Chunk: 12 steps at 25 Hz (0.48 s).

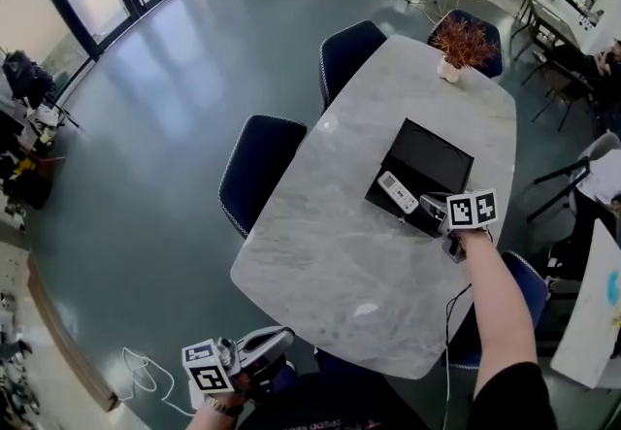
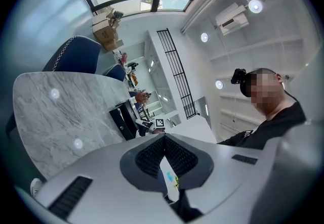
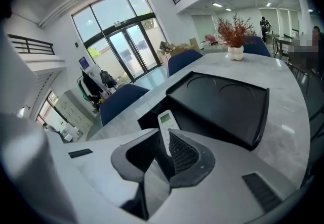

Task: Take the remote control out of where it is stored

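**Remote still in its case; right jaws barely parted at its near end**

The slim white remote control (image 1: 397, 191) lies face up, display uppermost, in the front part of the open black rectangular case (image 1: 434, 154). The case is right of centre in the head view, on the grey-veined white marble table (image 1: 330, 268). The case lid is folded back toward the upper right.

The right gripper (image 1: 434, 212) sits at the lower right end of the case, in line with the remote. In the right gripper view its jaws stand a narrow slit apart, and the remote's near end shows in that slit. Whether the pads touch the remote cannot be confirmed.

The left gripper (image 1: 264, 345) is off the table at the lower left of the frame. Its jaws are pressed together with nothing between them.
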Tool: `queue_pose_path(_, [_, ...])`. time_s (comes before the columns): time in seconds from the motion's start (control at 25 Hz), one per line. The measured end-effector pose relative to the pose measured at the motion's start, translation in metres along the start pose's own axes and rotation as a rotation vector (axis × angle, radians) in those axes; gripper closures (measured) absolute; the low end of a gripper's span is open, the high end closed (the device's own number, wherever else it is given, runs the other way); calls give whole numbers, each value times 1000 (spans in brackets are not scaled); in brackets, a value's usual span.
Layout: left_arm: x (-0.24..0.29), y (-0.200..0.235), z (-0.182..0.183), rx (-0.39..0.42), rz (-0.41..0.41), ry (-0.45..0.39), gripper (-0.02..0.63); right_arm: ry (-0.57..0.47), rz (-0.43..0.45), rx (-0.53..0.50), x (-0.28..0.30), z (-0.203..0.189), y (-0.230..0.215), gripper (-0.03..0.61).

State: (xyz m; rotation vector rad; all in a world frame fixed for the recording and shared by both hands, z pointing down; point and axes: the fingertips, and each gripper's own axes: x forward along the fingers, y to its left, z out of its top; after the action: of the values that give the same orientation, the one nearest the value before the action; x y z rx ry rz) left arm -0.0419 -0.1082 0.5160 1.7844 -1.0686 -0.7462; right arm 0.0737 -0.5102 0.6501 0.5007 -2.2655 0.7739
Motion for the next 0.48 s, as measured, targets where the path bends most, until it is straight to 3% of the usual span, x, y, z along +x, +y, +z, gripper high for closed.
queue_pose_path(0.48, [-9,7,-5,-17,63,-32,607,232,-36,-39,56,-17,-29,446])
